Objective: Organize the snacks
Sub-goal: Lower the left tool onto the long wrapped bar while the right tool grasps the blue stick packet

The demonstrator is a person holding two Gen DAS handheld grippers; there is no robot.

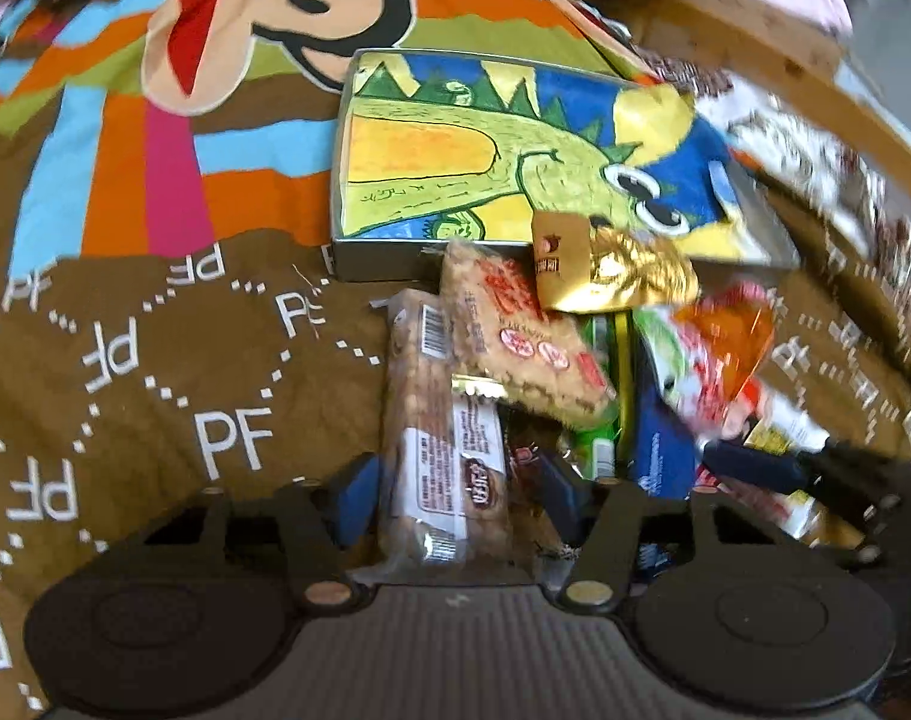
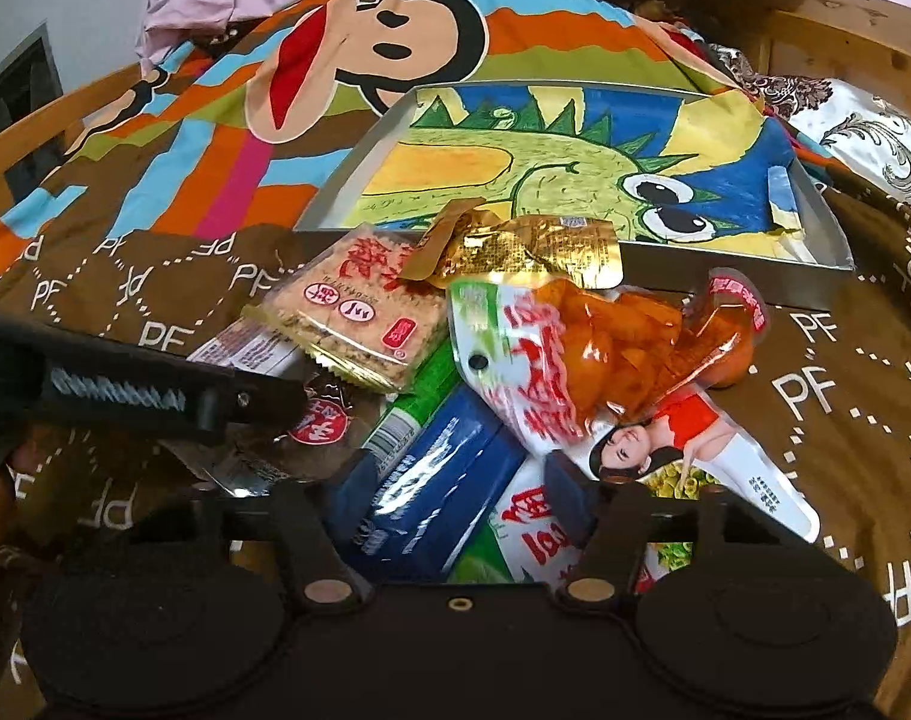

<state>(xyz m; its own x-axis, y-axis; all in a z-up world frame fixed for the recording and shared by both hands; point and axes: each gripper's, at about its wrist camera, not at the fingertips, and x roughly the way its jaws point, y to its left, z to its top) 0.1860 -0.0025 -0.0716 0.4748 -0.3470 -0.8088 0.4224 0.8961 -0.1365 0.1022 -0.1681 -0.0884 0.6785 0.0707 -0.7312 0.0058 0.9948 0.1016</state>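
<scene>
So, left wrist view: the left gripper has its 2 jaws spread around a clear-wrapped peanut bar lying lengthwise between them; can't tell if the pads actually touch it. Ahead sits the dinosaur tray, with a gold packet on its near edge.

Right wrist view: right gripper is open, a blue packet lying between its jaws, orange snack bag just beyond.
</scene>
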